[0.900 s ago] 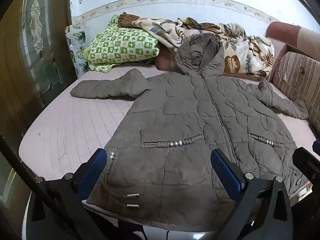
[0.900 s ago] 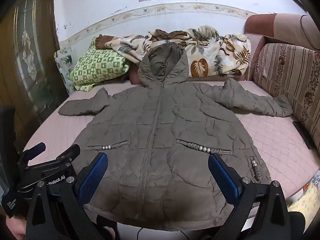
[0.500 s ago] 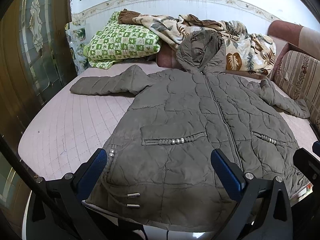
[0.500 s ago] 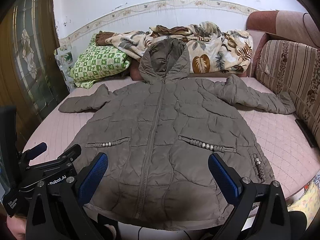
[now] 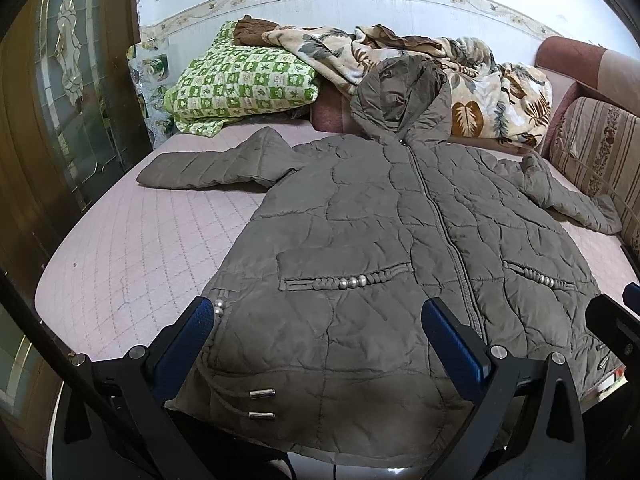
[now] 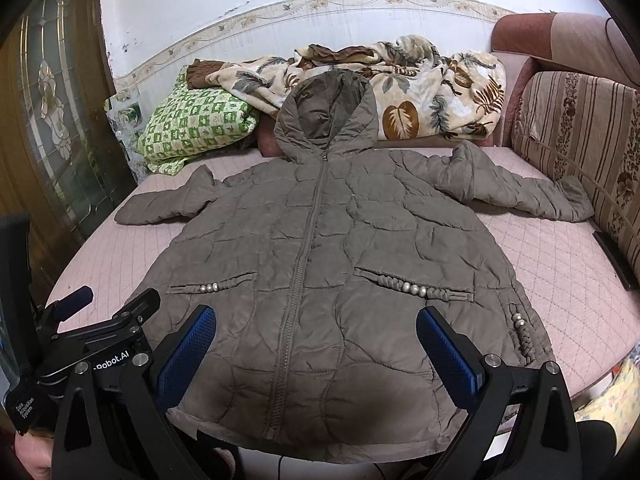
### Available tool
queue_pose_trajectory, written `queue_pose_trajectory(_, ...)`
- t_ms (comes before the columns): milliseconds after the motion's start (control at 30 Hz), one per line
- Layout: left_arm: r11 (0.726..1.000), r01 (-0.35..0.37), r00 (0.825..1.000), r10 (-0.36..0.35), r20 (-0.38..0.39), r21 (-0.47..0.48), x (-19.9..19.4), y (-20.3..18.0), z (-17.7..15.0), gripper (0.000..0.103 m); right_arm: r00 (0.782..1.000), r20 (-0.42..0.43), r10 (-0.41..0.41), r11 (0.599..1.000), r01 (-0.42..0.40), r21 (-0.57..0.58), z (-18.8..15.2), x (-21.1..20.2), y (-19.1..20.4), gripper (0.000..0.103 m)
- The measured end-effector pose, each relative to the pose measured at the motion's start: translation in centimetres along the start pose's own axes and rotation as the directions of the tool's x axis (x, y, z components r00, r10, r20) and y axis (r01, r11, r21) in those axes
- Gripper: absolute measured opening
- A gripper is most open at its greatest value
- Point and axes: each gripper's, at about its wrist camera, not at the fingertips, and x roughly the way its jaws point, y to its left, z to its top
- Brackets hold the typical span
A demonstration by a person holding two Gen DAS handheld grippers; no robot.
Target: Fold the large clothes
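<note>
A large olive-brown quilted hooded coat [image 5: 380, 240] [image 6: 328, 248] lies front up and zipped on the pink bed, both sleeves spread out sideways and the hood toward the wall. My left gripper [image 5: 318, 340] hovers open above the coat's left hem near the drawstring toggles [image 5: 262, 398], touching nothing. My right gripper [image 6: 316, 344] hangs open over the hem's middle, by the zip, with nothing between its blue pads. The left gripper's body [image 6: 100, 328] shows at the lower left of the right wrist view.
A pink quilted bedspread [image 5: 132, 248] covers the bed. A green checked pillow [image 5: 240, 80] and a leaf-print blanket [image 6: 420, 84] lie at the headboard. A striped sofa cushion [image 6: 580, 128] borders the right side, a glass-panelled door [image 5: 68, 92] the left.
Both views have tilted slightly downward, so the coat and bedding sit a little higher in frame. The coat lies unmoved and both grippers stay open.
</note>
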Motion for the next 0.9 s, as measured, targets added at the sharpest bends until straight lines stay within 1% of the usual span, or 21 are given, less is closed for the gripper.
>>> queue_pose_trajectory(33, 1.0, -0.001, 1.0, 0.001, 0.017, 0.002, 0.0, 0.0, 0.0, 0.103, 1.0, -0.007, -0.001, 1.0, 0.001, 0.012, 0.0, 0.0, -0.1, 0.102)
queue_pose_trajectory(67, 1.0, -0.005, 1.0, 0.004, 0.027, 0.006, 0.0, -0.1, 0.1, 0.103, 1.0, -0.016, -0.019, 1.0, 0.019, 0.003, 0.1, 0.2, -0.3, 0.102)
queue_pose_trajectory(167, 1.0, -0.006, 1.0, 0.006, -0.017, 0.011, 0.0, -0.2, 0.2, 0.103, 1.0, -0.011, 0.003, 1.0, -0.003, 0.011, 0.0, 0.5, -0.6, 0.102)
queue_pose_trajectory(233, 1.0, -0.006, 1.0, 0.006, -0.029, 0.004, 0.0, -0.3, 0.4, 0.103, 1.0, -0.004, 0.022, 1.0, -0.022, 0.017, 0.1, 0.6, -0.8, 0.102)
queue_pose_trajectory(367, 1.0, 0.005, 0.998, -0.006, -0.06, -0.012, 0.1, -0.5, 0.5, 0.103, 1.0, -0.004, 0.026, 1.0, -0.026, 0.013, 0.0, 1.0, -1.0, 0.102)
queue_pose_trajectory(467, 1.0, 0.005, 0.997, -0.005, -0.077, 0.0, 0.4, -0.9, 0.5, 0.103, 0.999, -0.005, 0.037, 0.999, -0.037, 0.03, 0.1, 1.2, -1.4, 0.102)
queue_pose_trajectory(600, 1.0, -0.001, 0.997, 0.003, -0.077, 0.025, 0.9, -1.2, 0.7, 0.103, 0.999, -0.011, 0.037, 0.998, -0.036, 0.049, 0.3, 1.7, -2.2, 0.102)
queue_pose_trajectory(767, 0.999, 0.009, 0.997, -0.006, -0.075, 0.035, 1.8, -1.7, 1.5, 0.103, 0.999, -0.01, 0.034, 0.996, -0.033, 0.085, 0.9, 2.4, -3.8, 0.102)
queue_pose_trajectory(900, 0.998, 0.019, 0.998, -0.015, -0.056, 0.055, 3.6, -2.4, 4.0, 0.103, 1.0, -0.007, 0.026, 0.99, -0.025, 0.139, 2.0, 2.9, -6.3, 0.102)
